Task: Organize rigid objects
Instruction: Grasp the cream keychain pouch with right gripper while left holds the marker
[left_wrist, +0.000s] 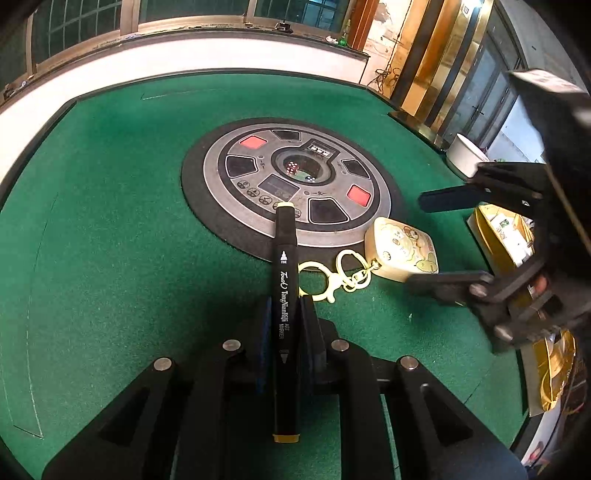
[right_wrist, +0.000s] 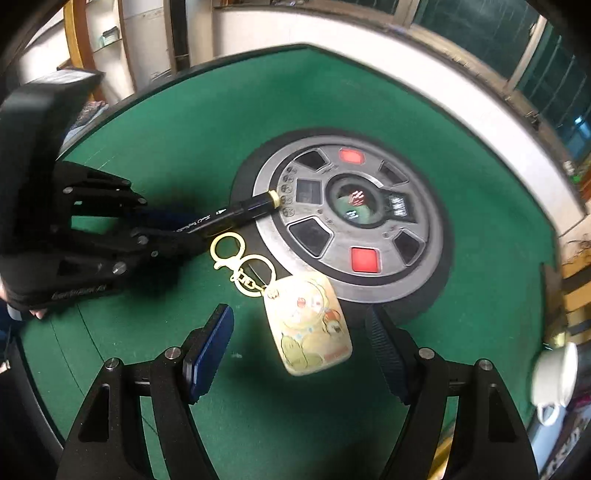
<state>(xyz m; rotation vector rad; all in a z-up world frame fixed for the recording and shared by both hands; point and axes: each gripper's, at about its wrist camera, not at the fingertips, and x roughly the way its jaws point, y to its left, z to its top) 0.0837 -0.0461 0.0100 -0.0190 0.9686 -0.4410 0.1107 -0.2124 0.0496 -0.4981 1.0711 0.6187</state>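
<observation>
A black art marker (left_wrist: 284, 240) with yellow end caps is clamped between my left gripper's (left_wrist: 286, 308) fingers, its far end over the rim of the round console. The right wrist view shows the same marker (right_wrist: 236, 212) sticking out of the left gripper (right_wrist: 184, 225). A cream cartoon tag (right_wrist: 310, 325) with yellow key rings (right_wrist: 240, 266) lies on the green felt (right_wrist: 184, 147). My right gripper (right_wrist: 298, 314) hovers open over the tag, one finger on each side, pads apart from it. From the left wrist, the tag (left_wrist: 402, 251) lies just right of the marker, below the right gripper (left_wrist: 415, 240).
A round grey console (left_wrist: 291, 181) with dice under a dome sits in the middle of the table. A white cup (left_wrist: 465, 155) stands at the right edge, also in the right wrist view (right_wrist: 557, 369). Gold packets (left_wrist: 506, 236) lie beside it. A raised white rim borders the felt.
</observation>
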